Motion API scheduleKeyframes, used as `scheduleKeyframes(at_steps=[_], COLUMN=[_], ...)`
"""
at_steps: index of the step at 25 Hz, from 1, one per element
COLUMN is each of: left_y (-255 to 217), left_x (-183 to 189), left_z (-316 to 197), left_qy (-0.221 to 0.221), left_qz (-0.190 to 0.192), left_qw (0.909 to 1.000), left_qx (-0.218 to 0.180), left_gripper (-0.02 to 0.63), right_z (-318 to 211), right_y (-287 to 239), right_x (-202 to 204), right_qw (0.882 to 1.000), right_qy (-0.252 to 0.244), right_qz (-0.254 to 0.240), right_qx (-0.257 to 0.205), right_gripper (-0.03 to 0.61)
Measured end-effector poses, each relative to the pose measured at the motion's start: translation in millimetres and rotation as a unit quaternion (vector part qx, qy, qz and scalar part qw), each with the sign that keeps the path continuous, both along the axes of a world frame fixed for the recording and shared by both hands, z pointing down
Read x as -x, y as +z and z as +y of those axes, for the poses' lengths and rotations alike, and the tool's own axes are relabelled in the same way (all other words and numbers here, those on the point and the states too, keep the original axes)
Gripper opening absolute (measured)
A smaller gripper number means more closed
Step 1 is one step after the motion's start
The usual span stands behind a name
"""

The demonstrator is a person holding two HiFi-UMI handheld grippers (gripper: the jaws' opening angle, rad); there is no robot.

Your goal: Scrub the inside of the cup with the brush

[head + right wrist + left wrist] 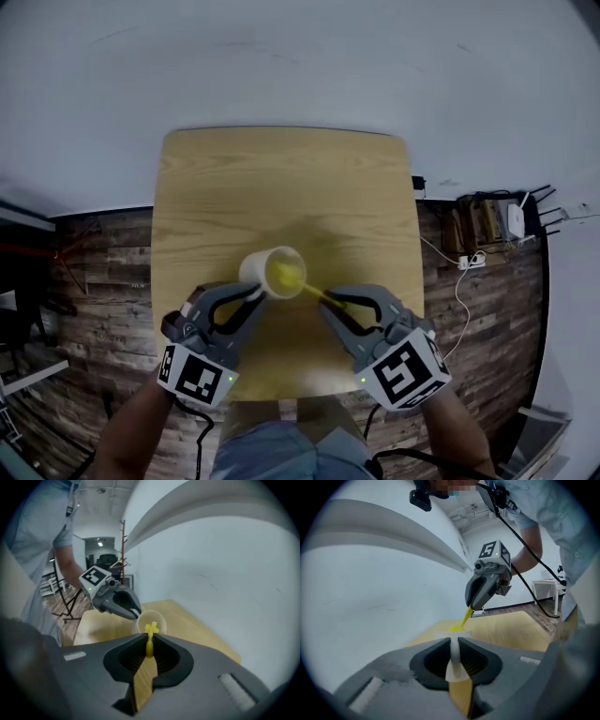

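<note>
left gripper (255, 292) fingers (433, 660) pinch the cup (261, 267) wall to brace it; right gripper (330, 302) fingers (124, 660) clamp the brush (309, 291) handle, head inside the cup.

Cup (454, 666) tight between left tongs (455, 643)

The brush (287, 275) head is just a yellow blur inside the cup (258, 267), bristles unreadable. Its handle vanishes between the jaws of the right gripper (333, 300). Both forearms (131, 431) run off the head view's bottom edge.
</note>
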State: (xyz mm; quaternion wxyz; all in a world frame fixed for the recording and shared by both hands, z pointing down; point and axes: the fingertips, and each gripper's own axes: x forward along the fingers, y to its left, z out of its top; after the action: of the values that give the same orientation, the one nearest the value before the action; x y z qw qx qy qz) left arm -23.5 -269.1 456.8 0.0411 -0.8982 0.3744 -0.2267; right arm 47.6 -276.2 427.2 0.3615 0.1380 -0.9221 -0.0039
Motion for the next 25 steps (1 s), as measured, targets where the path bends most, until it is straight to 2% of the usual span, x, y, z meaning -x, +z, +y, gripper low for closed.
scheduleKeyframes(at_steps=[4,9,15,25], left_y=[6.7,7.1,-0.4,-5.9], left_x=[-12.1,-24.3,-22.4,-26.8], left_z=[6.5,13.3,11.0,11.3], left_qy=[0.04,0.062,0.066,0.067], left_qz=[-0.018,-0.026,-0.029,-0.04], left_qw=[0.999,0.9975,0.9971,0.9969], left_qx=[0.012,0.022,0.022,0.01], left_gripper=[0.074,0.074,0.074,0.074], right_z=[2.4,-2.2,-11.1,-4.8], right_y=[11.9,16.6,24.3,40.0], right_x=[6.3,9.9,12.3,0.0], right_qw=[0.989,0.97,0.963,0.959], right_qy=[-0.131,-0.218,-0.239,-0.246], right_qz=[0.043,0.062,0.081,0.134], right_qx=[-0.049,-0.086,-0.094,-0.04], right_gripper=[0.04,0.04,0.038,0.038])
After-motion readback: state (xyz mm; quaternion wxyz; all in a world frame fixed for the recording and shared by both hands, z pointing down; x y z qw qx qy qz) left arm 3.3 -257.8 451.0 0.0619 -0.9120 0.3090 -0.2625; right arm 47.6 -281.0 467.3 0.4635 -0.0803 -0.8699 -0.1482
